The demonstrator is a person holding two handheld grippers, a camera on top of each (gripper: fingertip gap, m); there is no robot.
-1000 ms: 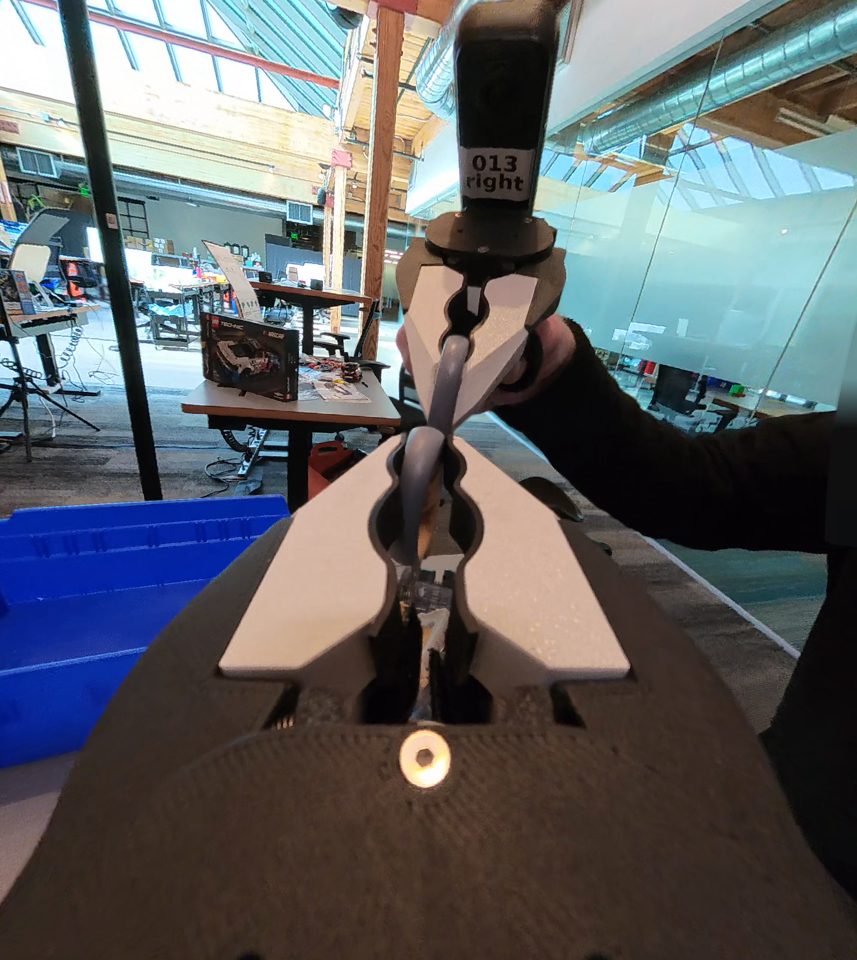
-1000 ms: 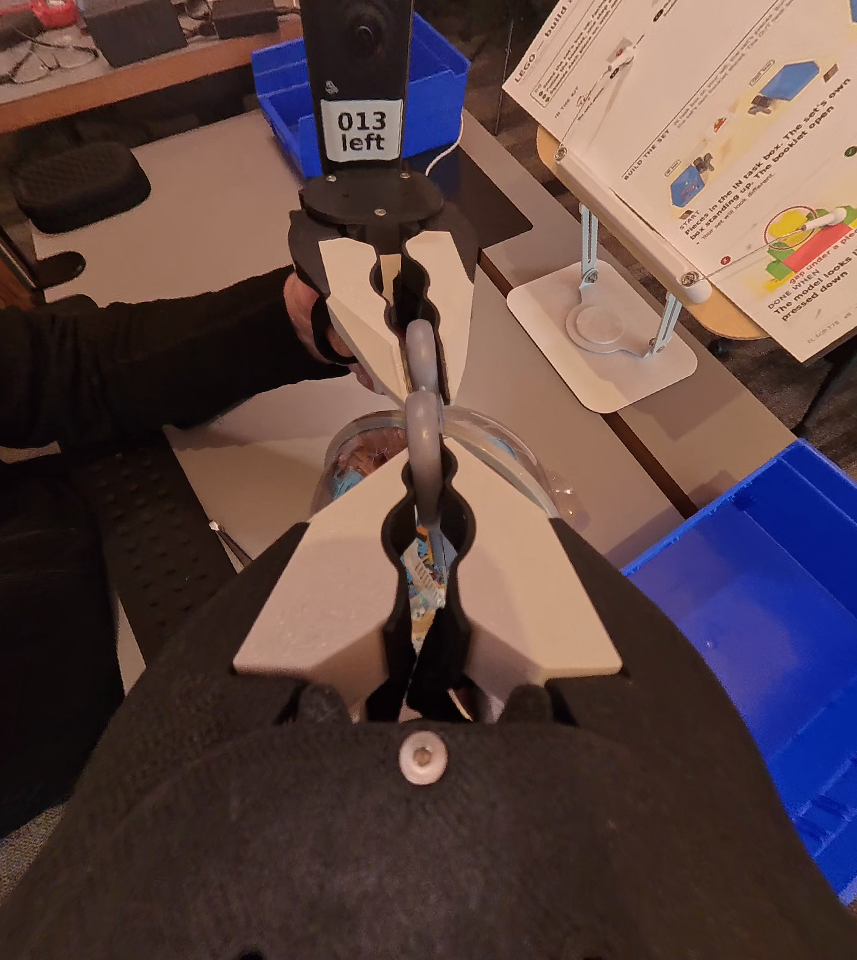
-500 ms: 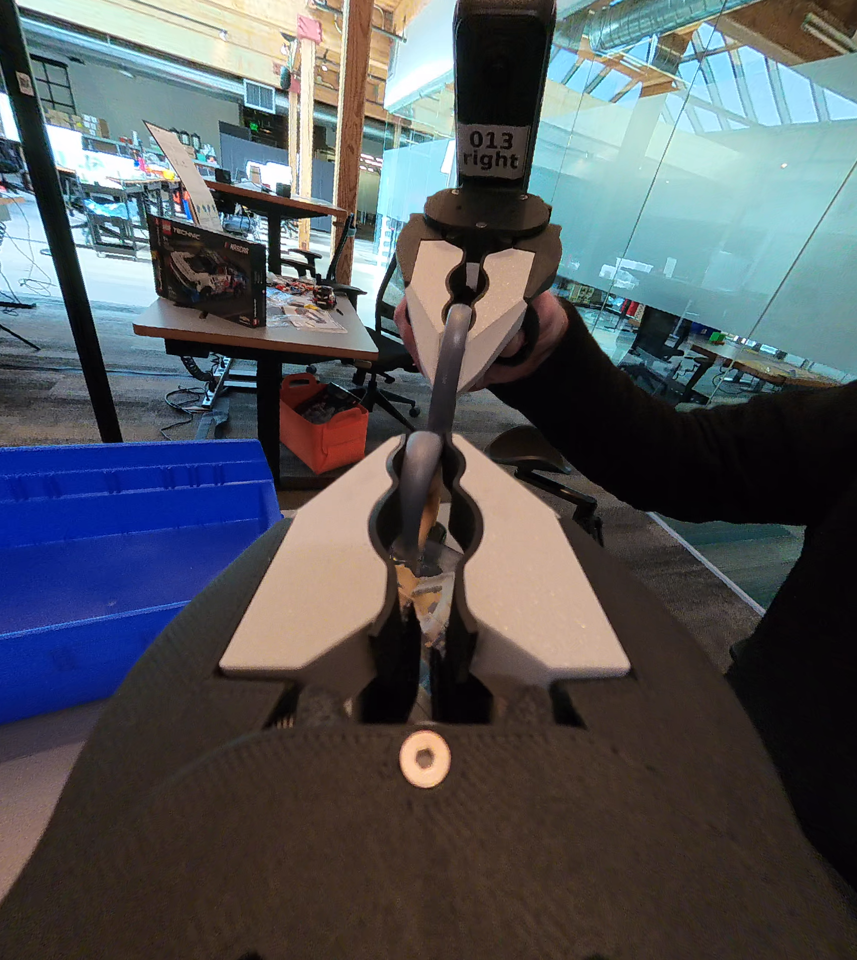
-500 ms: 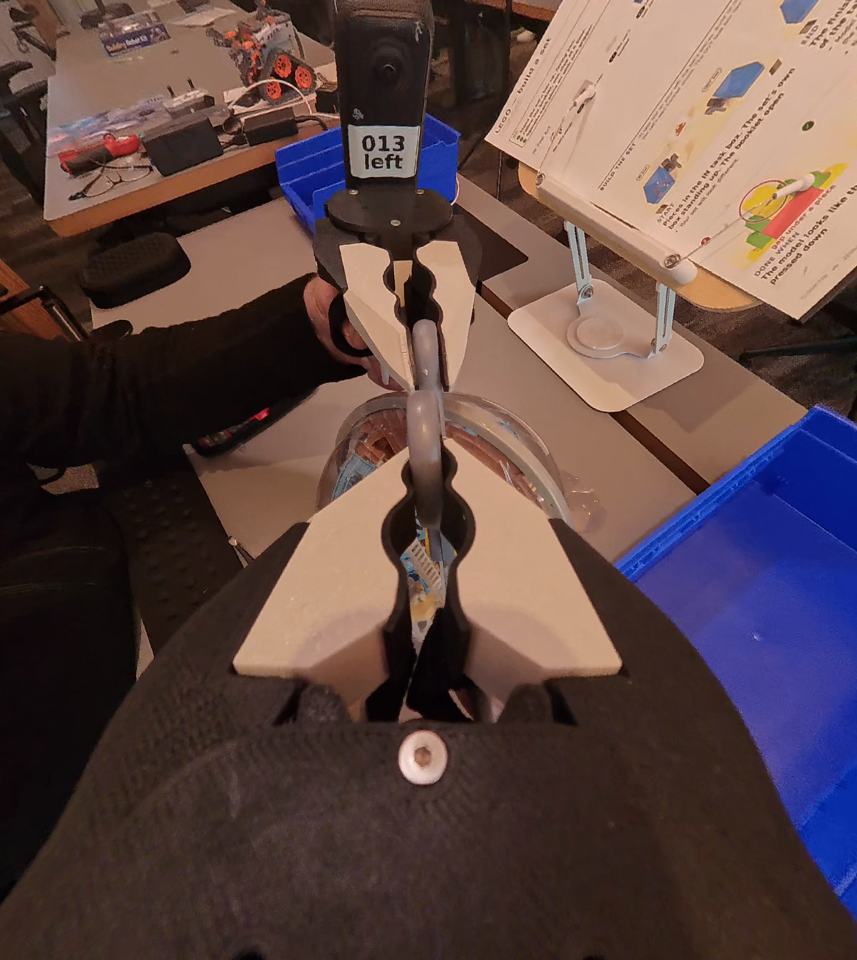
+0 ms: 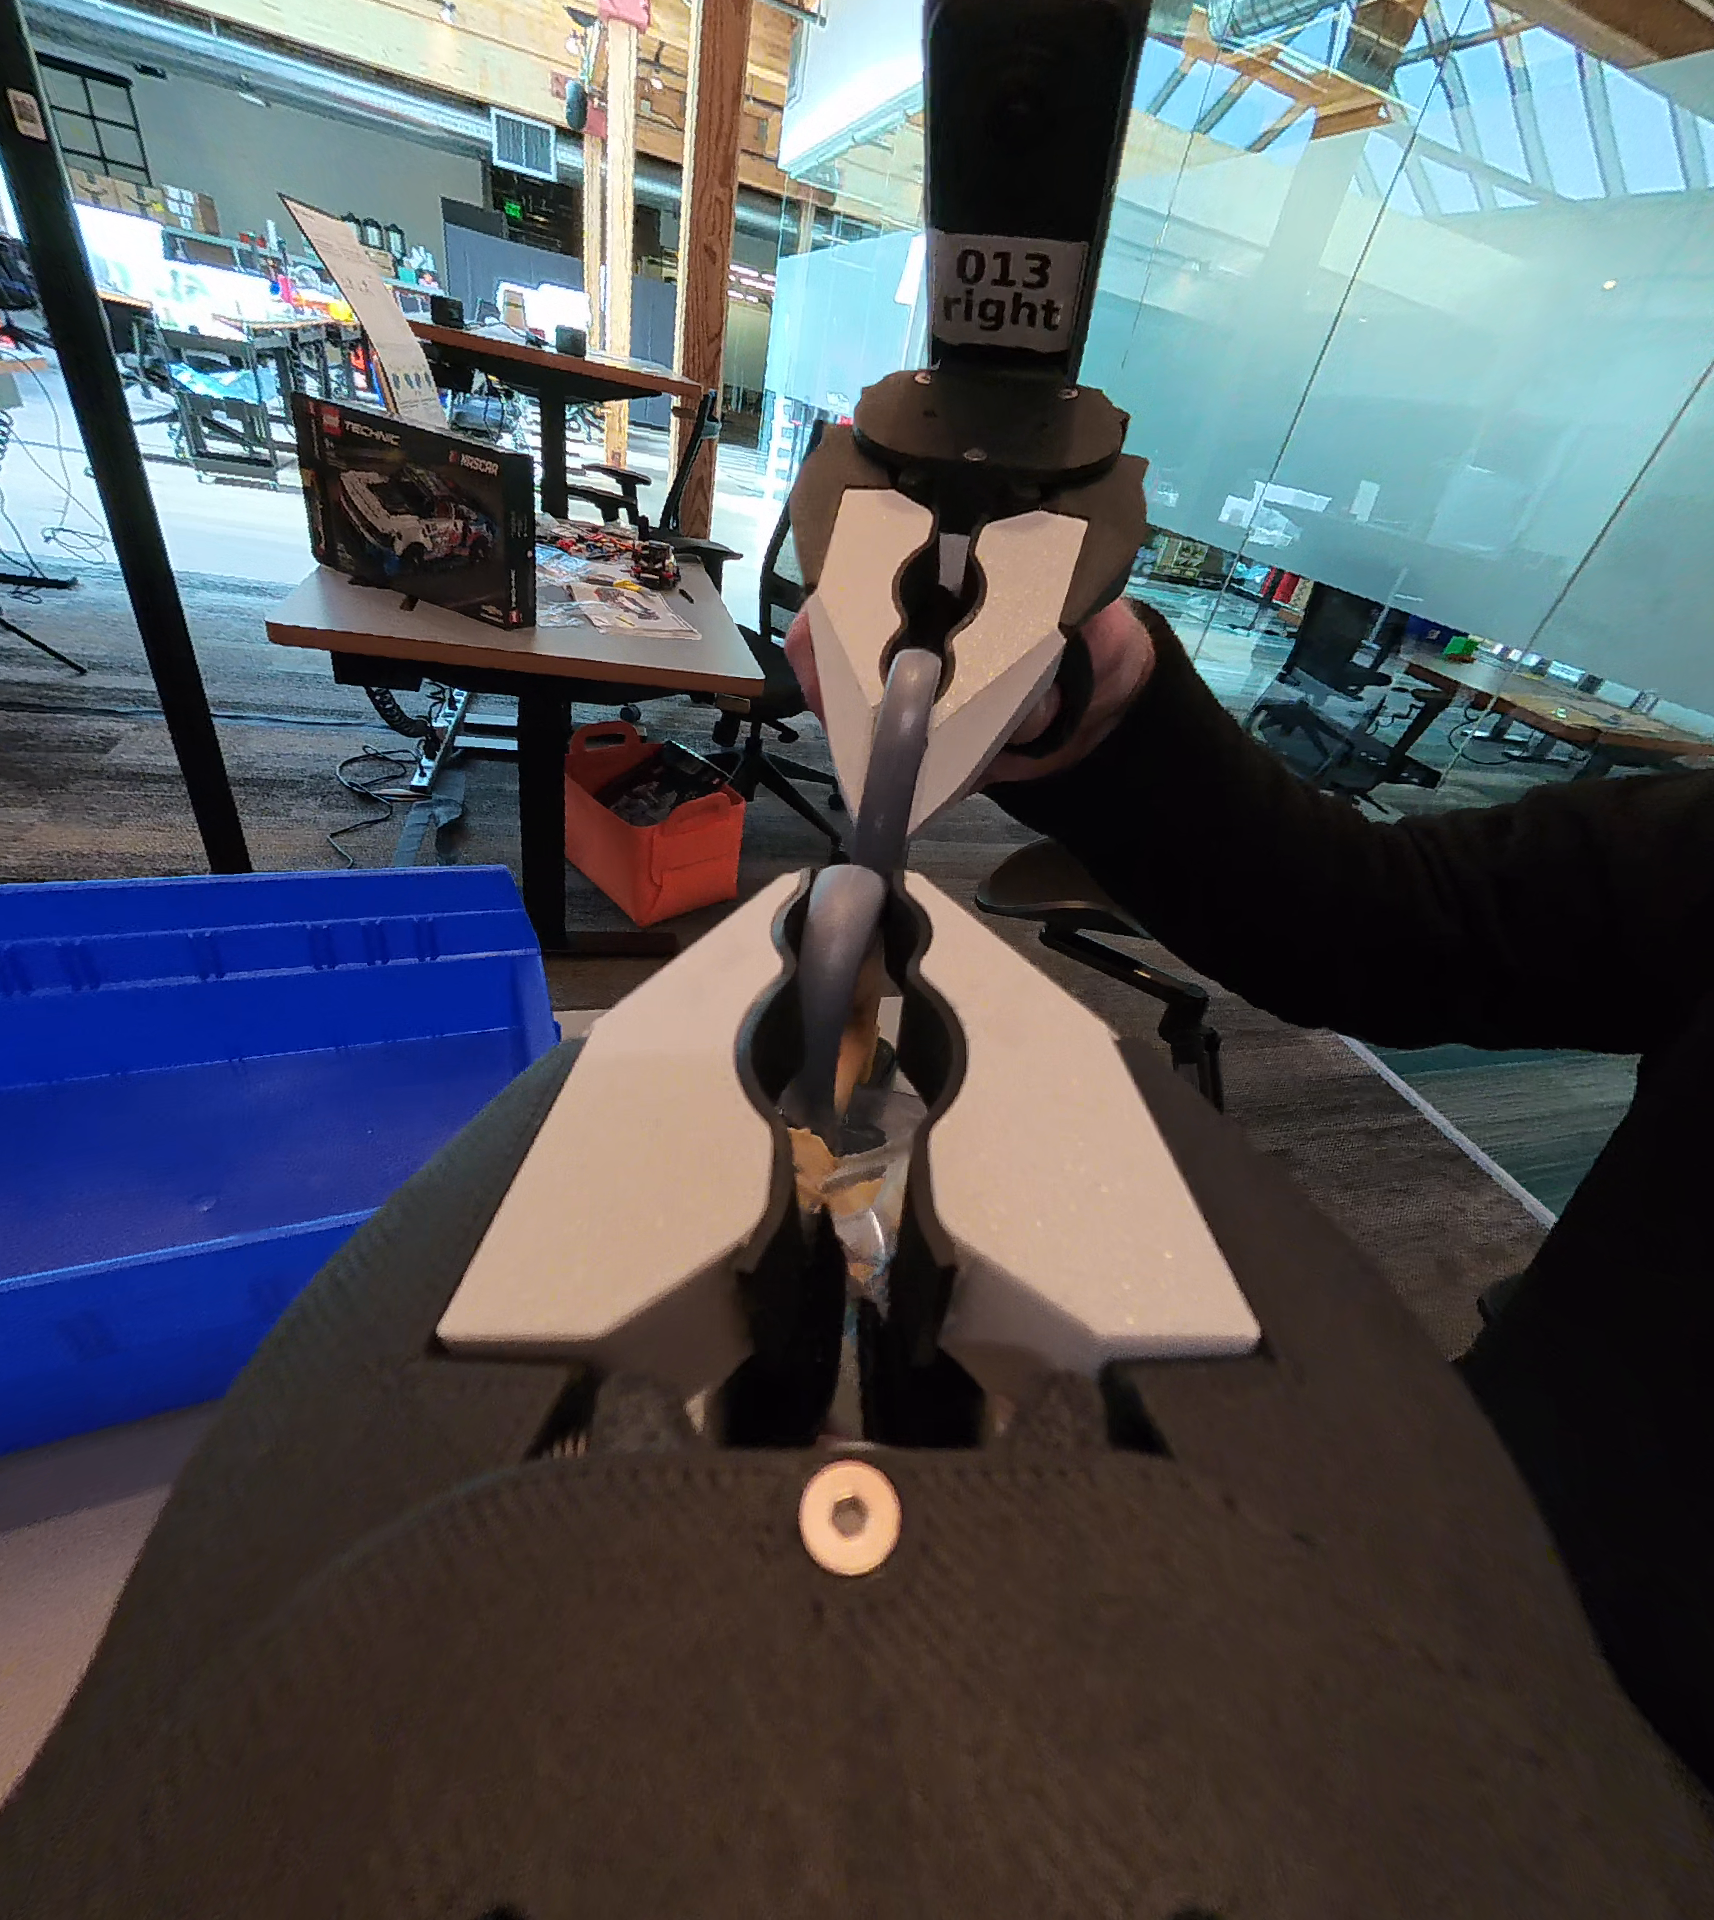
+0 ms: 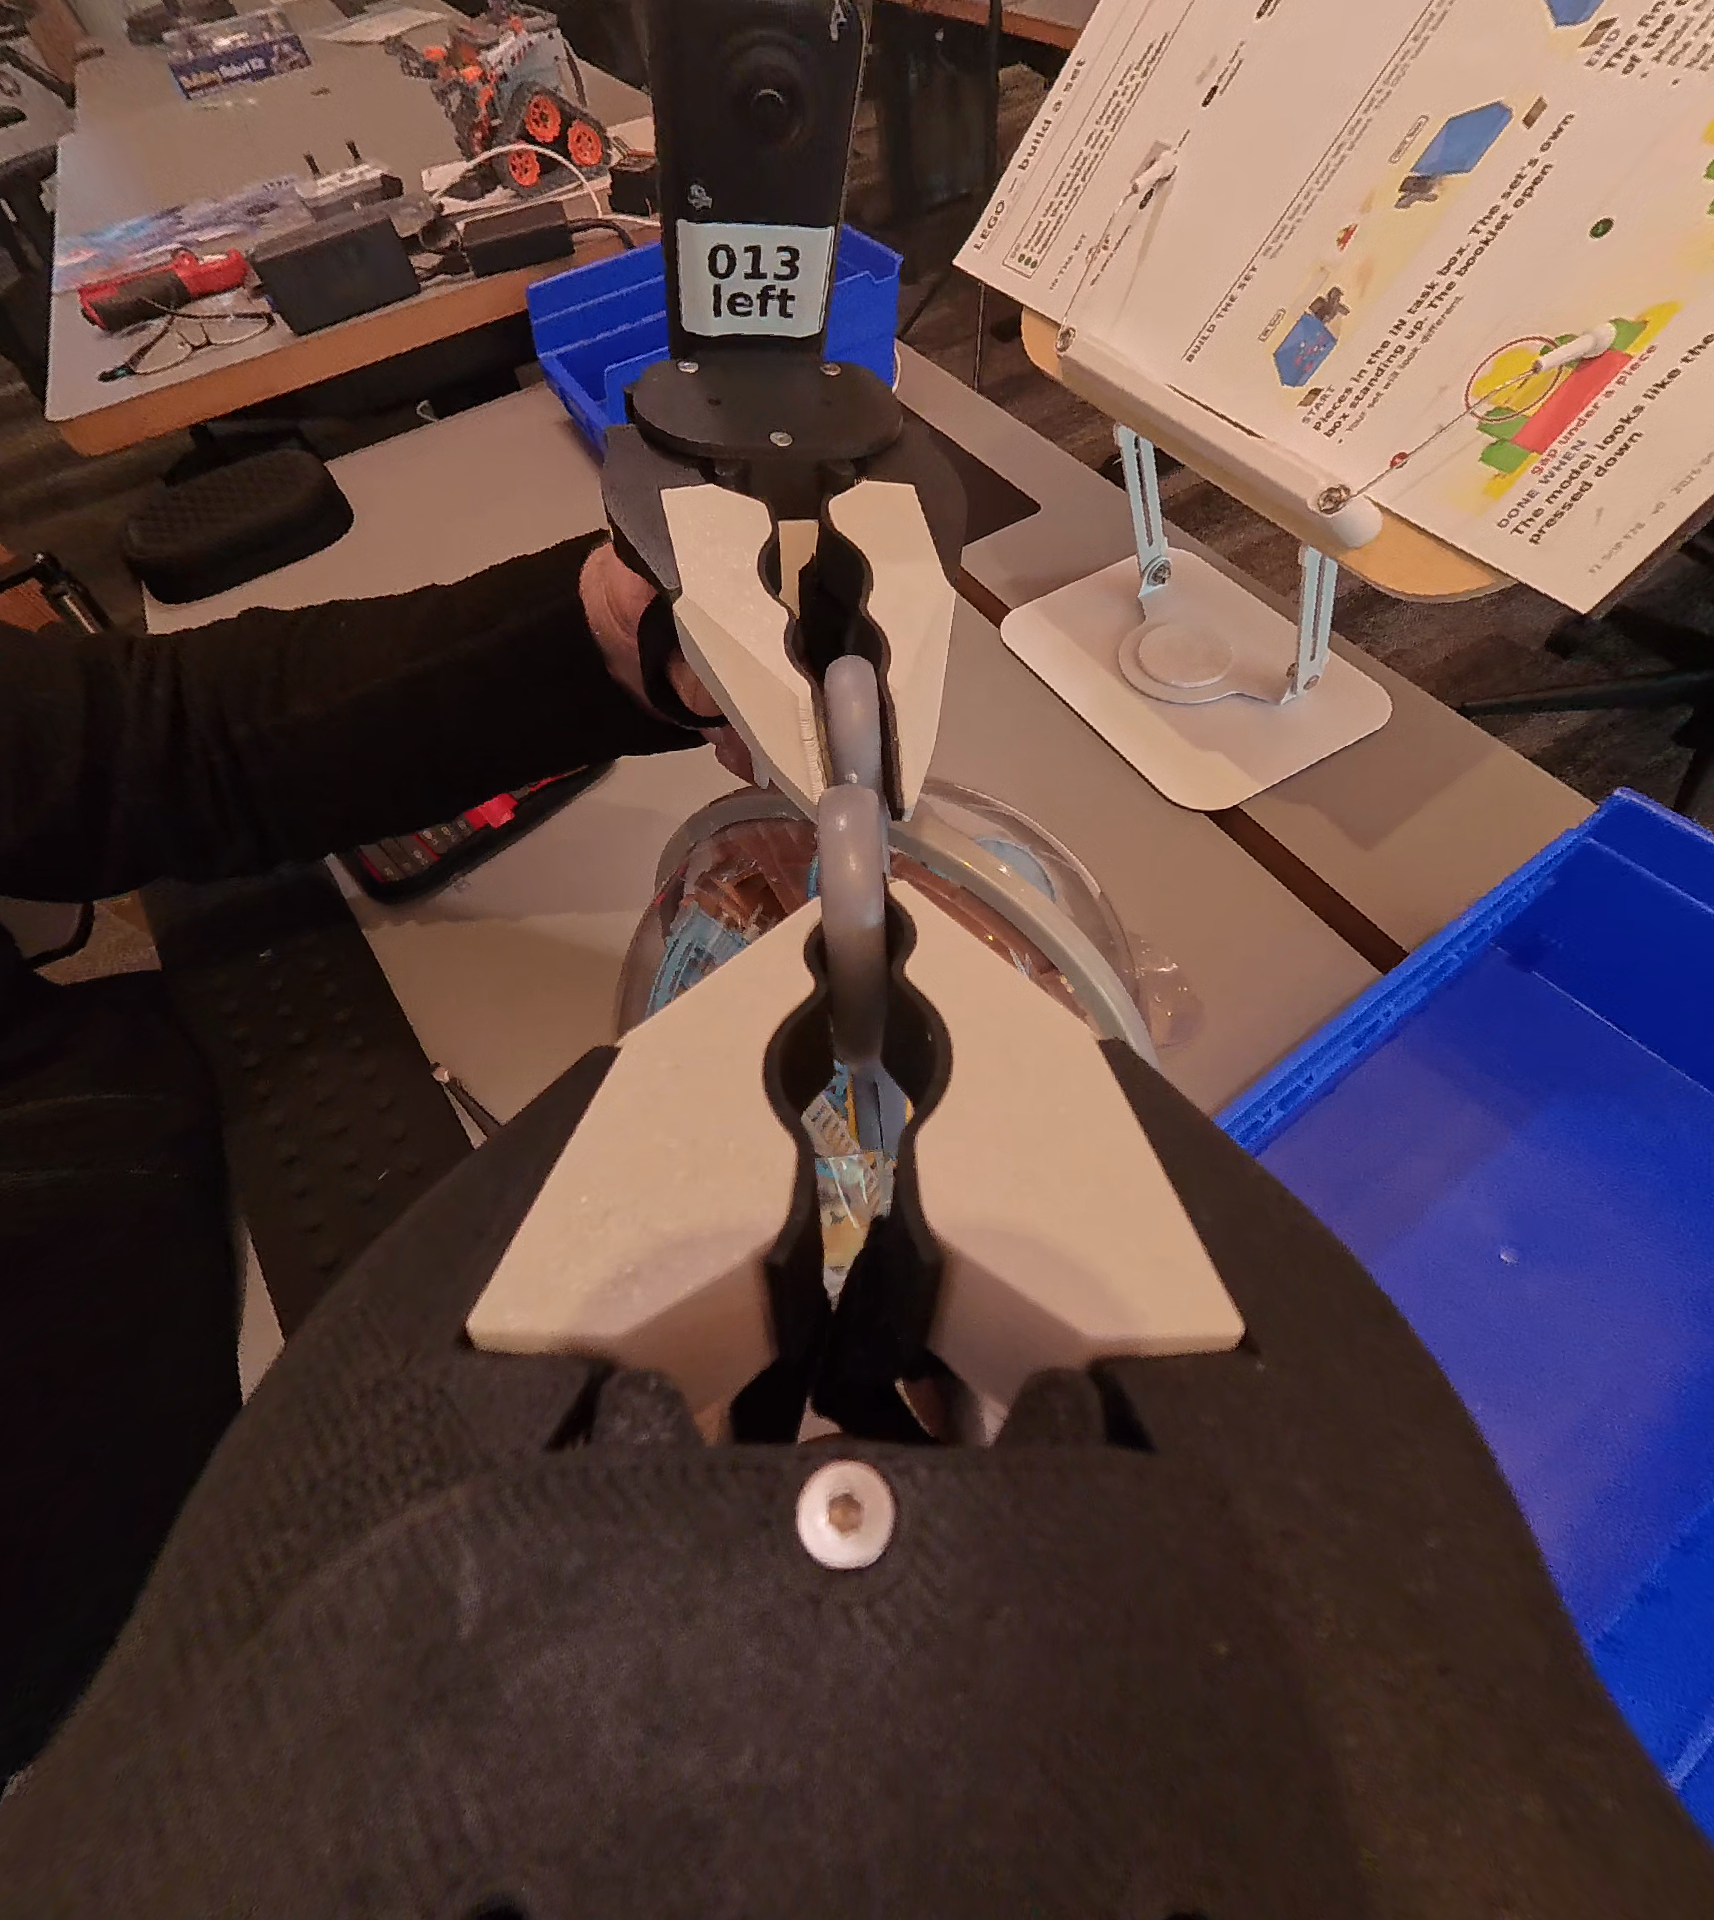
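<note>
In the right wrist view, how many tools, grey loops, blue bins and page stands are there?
Tools: 2 (left, right)
Grey loops: 2
Blue bins: 2
Page stand: 1
Total: 7

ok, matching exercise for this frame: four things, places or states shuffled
1. left hand-held gripper
2. large blue plastic bin
3. orange soft-sided tote
4. white flat-based metal stand

A. on the carpet by a desk leg
B. props up a tilted printed sheet
C. shut on the grey rim band of a clear plastic bag
D. just right of the right hand-held gripper

Pairs: 1-C, 2-D, 3-A, 4-B
</note>
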